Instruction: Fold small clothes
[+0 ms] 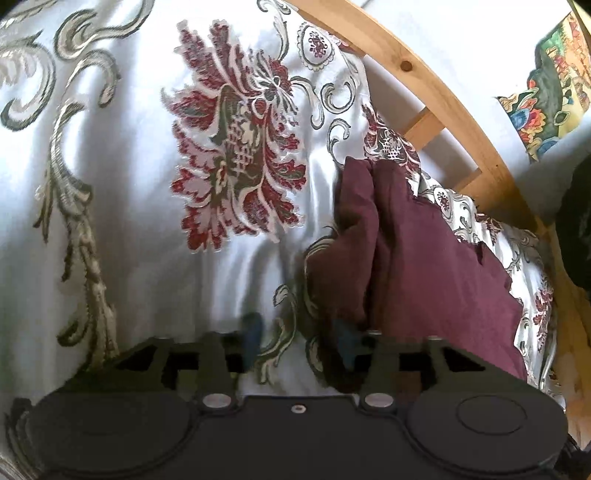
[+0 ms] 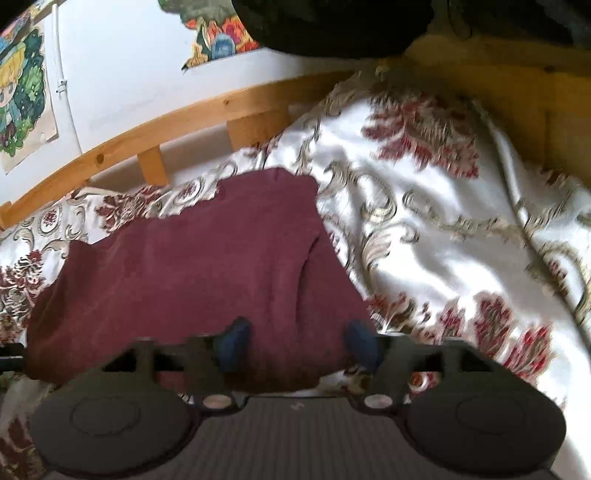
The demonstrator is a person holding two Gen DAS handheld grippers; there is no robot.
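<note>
A small maroon garment (image 1: 417,258) lies bunched on a white satin bedspread (image 1: 129,206) with red flower patterns. In the left wrist view my left gripper (image 1: 299,343) is open, its blue-padded fingers low over the spread at the garment's left edge. In the right wrist view the same garment (image 2: 184,266) lies flatter, spread across the lower left. My right gripper (image 2: 299,343) is open, its blue fingertips hovering over the garment's near right part. Neither gripper holds anything.
A wooden bed rail (image 1: 436,85) with slats runs behind the garment; it also shows in the right wrist view (image 2: 177,122). Colourful posters (image 2: 22,92) hang on the white wall. A dark object (image 2: 332,26) sits at the top. The bedspread (image 2: 461,240) extends to the right.
</note>
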